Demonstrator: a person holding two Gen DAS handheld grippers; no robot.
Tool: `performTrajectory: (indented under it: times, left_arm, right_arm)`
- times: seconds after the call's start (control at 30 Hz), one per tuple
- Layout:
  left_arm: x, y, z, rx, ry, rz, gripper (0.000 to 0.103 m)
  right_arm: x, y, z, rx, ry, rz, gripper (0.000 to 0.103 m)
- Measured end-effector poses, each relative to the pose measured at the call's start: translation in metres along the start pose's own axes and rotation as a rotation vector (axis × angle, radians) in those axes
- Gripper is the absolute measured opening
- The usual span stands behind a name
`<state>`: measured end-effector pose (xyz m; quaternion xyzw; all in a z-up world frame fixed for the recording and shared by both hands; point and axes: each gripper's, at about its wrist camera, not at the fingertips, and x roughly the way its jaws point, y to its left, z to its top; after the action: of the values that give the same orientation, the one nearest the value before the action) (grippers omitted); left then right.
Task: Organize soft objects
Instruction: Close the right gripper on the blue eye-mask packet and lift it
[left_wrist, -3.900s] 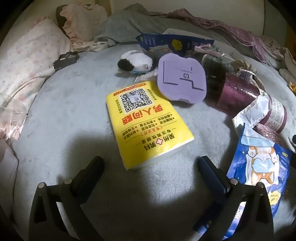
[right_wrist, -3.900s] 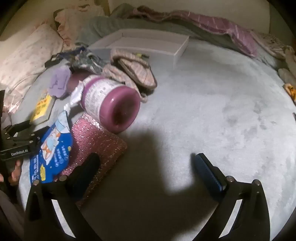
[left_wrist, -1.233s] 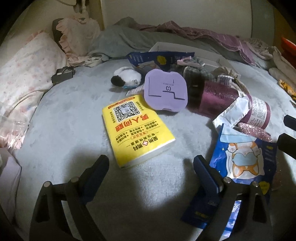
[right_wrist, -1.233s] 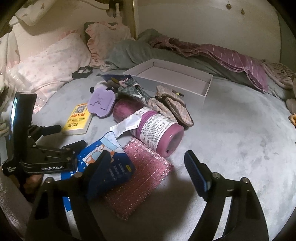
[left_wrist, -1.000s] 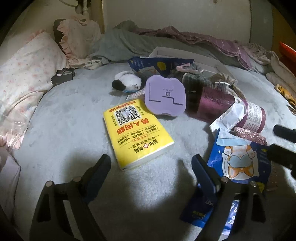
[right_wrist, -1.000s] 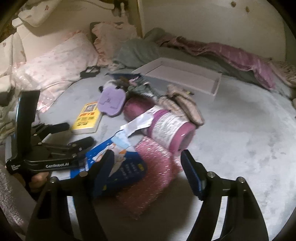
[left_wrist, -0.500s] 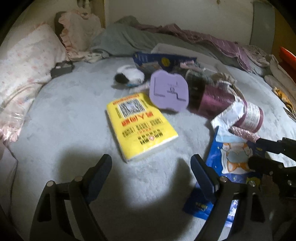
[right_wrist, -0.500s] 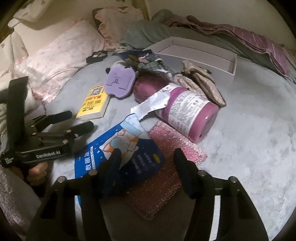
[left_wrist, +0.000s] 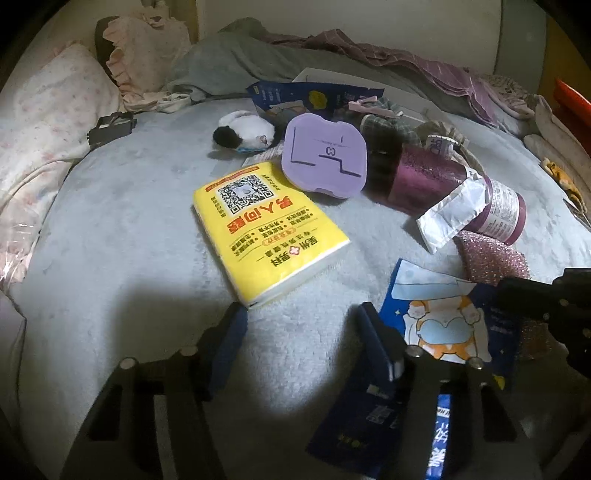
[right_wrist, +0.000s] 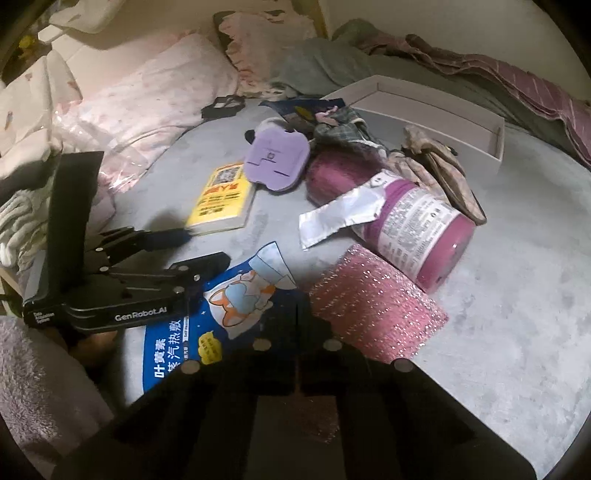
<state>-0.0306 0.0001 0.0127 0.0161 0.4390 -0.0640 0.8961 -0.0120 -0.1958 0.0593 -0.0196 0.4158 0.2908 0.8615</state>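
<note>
A blue pouch with a cartoon dog (right_wrist: 236, 295) lies flat on the grey blanket, beside a pink glitter sponge (right_wrist: 369, 302). My right gripper (right_wrist: 301, 306) is shut, its tips meeting on the pouch's right edge next to the sponge. In the left wrist view it reaches in from the right onto the pouch (left_wrist: 443, 325). My left gripper (left_wrist: 301, 332) is closing over bare blanket with nothing between its jaws. Its right finger overlaps the pouch's left edge. The yellow tissue pack (left_wrist: 266, 229) lies just ahead of it.
Behind the pouch lie a purple canister (right_wrist: 417, 229), a lilac case (left_wrist: 325, 155), a black-and-white plush (left_wrist: 243, 131), checked cloth pieces and another blue pouch. A shallow white box (right_wrist: 443, 110) stands further back. Pillows line the left, bedding the far side.
The right jaws have closed together on the blue pouch's right edge as that gripper tipped down toward it. The left jaws have narrowed; the objects have not shifted.
</note>
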Motion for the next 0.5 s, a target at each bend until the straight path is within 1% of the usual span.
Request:
performTrajectory:
  times: [0.03,0.07,0.1,0.17,0.2,0.23,0.27,0.37,0.43,0.47,0.5]
  left_arm:
    - [-0.002,0.001,0.0,-0.005,-0.007,0.002,0.056]
    - [-0.003,0.002,0.0,-0.009,-0.013,0.006,0.048]
    - [-0.007,0.004,0.001,-0.015,-0.022,0.01,0.044]
    - [-0.018,0.01,0.002,-0.028,-0.045,-0.001,0.029]
    - [-0.025,0.013,0.003,-0.038,-0.06,-0.025,0.026]
    - [-0.031,0.016,0.004,-0.047,-0.073,-0.057,0.018]
    - [-0.036,0.018,0.006,-0.054,-0.082,-0.09,0.013]
    - [-0.042,0.013,0.012,-0.041,-0.076,-0.164,0.008]
    - [-0.037,0.001,0.016,-0.014,-0.048,-0.217,0.008]
    - [-0.032,-0.009,0.017,0.012,-0.021,-0.245,0.008]
    - [-0.027,-0.017,0.016,0.031,0.0,-0.246,0.008]
  right_arm:
    - [-0.001,0.001,0.001,-0.003,-0.005,0.003,0.002]
    - [-0.001,0.001,0.002,-0.004,-0.008,0.002,0.002]
    - [-0.001,0.0,0.002,-0.003,-0.01,-0.002,0.002]
    - [-0.003,-0.002,0.003,0.006,-0.021,-0.019,0.002]
    - [-0.005,-0.005,0.004,0.014,-0.029,-0.028,0.002]
    - [-0.007,-0.008,0.005,0.025,-0.04,-0.043,0.002]
    - [-0.008,-0.011,0.007,0.033,-0.045,-0.051,0.002]
    - [-0.014,-0.022,0.015,0.074,-0.083,-0.095,0.002]
    - [-0.017,-0.027,0.021,0.091,-0.106,-0.122,0.002]
    - [-0.018,-0.029,0.023,0.096,-0.118,-0.132,0.002]
    - [-0.019,-0.03,0.026,0.098,-0.129,-0.137,0.002]
